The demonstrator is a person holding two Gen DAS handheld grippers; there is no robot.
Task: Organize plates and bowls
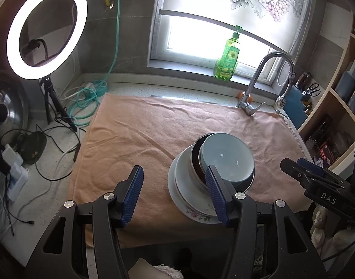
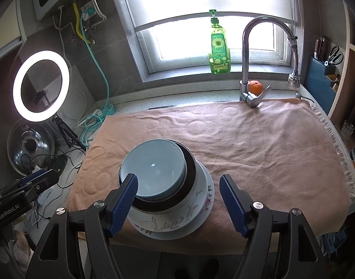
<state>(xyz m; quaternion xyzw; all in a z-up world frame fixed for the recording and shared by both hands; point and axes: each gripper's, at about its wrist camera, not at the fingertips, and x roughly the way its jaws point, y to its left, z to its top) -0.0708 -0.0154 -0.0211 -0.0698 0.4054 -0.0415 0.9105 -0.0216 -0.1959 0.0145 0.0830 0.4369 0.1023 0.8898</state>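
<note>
Our left gripper (image 1: 175, 194) and right gripper (image 2: 178, 201) are spread, empty. The stacked bowls (image 2: 154, 169) and plates (image 2: 200, 200) look heavy, slippery, breakable; we would pinch a rim.

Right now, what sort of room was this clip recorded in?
Most likely a home kitchen counter: a faucet by the window, a dish soap bottle on the sill, and stacked bowls and plates on a towel.

Green soap bottle (image 2: 220, 46) on the sill behind the faucet (image 2: 246, 65); orange (image 2: 255, 87) beside its base; ring light (image 2: 41, 86) far left.
</note>
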